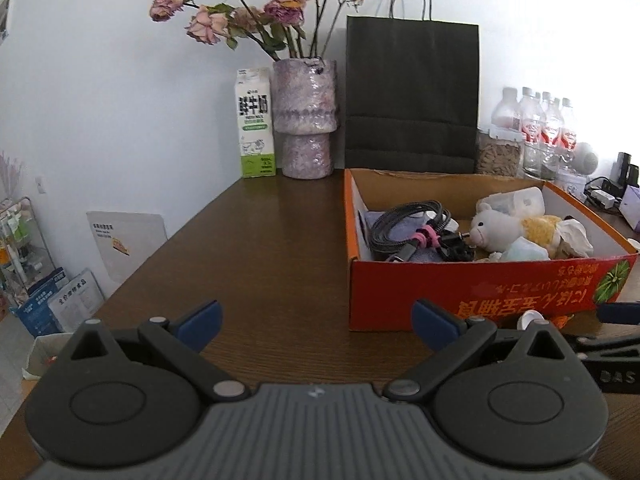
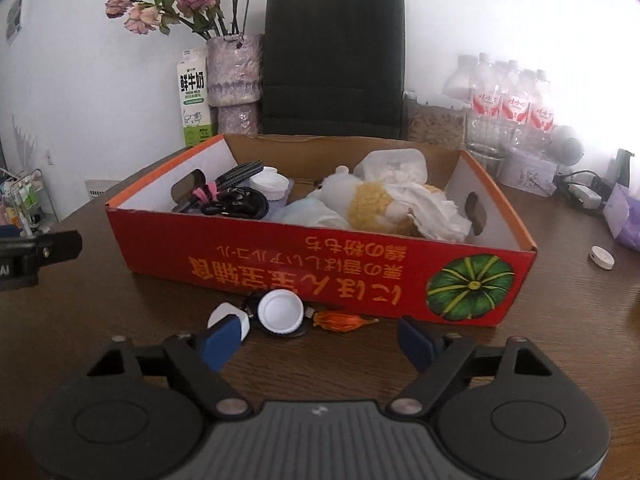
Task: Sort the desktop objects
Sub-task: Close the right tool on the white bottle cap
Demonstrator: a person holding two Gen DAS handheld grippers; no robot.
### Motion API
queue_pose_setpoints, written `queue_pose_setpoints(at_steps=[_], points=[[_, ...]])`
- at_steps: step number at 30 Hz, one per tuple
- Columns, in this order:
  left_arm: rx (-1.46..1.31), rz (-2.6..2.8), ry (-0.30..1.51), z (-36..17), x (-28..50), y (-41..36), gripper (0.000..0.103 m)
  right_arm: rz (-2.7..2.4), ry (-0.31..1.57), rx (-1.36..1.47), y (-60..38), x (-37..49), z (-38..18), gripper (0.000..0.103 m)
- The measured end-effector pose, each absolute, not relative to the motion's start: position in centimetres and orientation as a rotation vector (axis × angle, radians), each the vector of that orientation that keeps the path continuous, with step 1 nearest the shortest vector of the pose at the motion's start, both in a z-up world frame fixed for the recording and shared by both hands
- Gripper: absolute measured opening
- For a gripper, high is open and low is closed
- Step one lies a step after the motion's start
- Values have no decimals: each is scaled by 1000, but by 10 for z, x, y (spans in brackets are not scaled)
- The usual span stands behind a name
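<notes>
The right hand-held gripper (image 2: 316,338) stands wide and empty, low over the desk (image 2: 100,300), aimed at the white bottle cap (image 2: 280,312) lying just before the red box (image 2: 280,268). The step looks like picking up that cap; the fingers should straddle it squarely, clear of the small white case (image 2: 228,316) touching the left finger and the orange tassel (image 2: 340,319) beside it. The box wall close behind leaves little room forward, so lifting straight up suits. The left hand-held gripper (image 1: 316,320) is wide and empty over bare desk.

Black round thing (image 2: 280,326) beneath white cap (image 2: 280,312)
</notes>
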State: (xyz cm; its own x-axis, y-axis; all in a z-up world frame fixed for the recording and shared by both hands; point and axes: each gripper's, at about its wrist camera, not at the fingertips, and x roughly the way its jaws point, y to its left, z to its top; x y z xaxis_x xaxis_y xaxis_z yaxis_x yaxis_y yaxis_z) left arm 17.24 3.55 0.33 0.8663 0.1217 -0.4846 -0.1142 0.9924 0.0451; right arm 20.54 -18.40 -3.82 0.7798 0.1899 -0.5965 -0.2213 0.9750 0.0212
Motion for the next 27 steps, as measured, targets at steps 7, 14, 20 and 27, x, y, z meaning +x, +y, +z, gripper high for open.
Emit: queue_pose_setpoints(at_steps=[7,14,20,27], points=[[27,88,523,-2,178,31,103,228,662,-34,-174,220,-43,56],[18,85,542,-7,181,34,103,243,662,-33,-168,225,-44,46],[23,85,544,-8,181,33,103,263,674,-36,-166,226,-45,26],[34,86,544,-7,180,30,103,270,644,-39,-166,220,-41,26]])
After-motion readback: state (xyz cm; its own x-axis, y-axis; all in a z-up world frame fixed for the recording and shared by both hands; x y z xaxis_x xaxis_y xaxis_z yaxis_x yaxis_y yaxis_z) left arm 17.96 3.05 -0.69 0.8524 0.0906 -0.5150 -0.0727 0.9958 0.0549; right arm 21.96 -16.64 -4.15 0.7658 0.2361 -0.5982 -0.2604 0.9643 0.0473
